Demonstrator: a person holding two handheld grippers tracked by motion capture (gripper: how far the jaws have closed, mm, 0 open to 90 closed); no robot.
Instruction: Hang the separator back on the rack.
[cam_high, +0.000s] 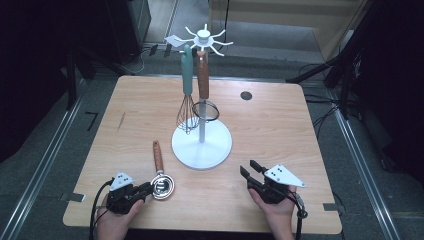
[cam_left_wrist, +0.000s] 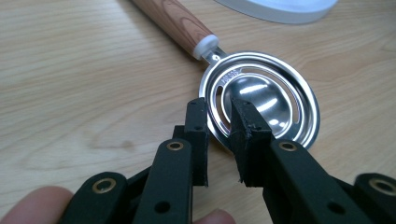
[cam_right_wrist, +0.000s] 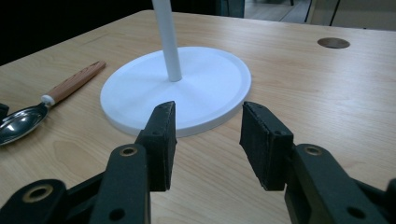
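Observation:
A steel slotted ladle (cam_high: 163, 187) with a wooden handle (cam_high: 158, 156) lies on the table near the front left. My left gripper (cam_high: 149, 189) is shut on the near rim of its bowl. In the left gripper view one jaw sits outside the rim of the ladle (cam_left_wrist: 266, 100) and the other inside the bowl, at the left gripper (cam_left_wrist: 219, 109). My right gripper (cam_high: 248, 167) rests at the front right, open with nothing between its jaws. In its own view the right gripper (cam_right_wrist: 208, 116) faces the white stand base (cam_right_wrist: 196, 88), and the ladle (cam_right_wrist: 21, 121) lies at the left.
A white utensil stand (cam_high: 202, 145) occupies the table's middle, its hooked top (cam_high: 203, 36) holding a green-handled whisk (cam_high: 187, 107) and a brown-handled strainer (cam_high: 205, 111). A round cable hole (cam_high: 246, 95) lies behind it. The wooden table (cam_high: 275, 130) has dark floor around it.

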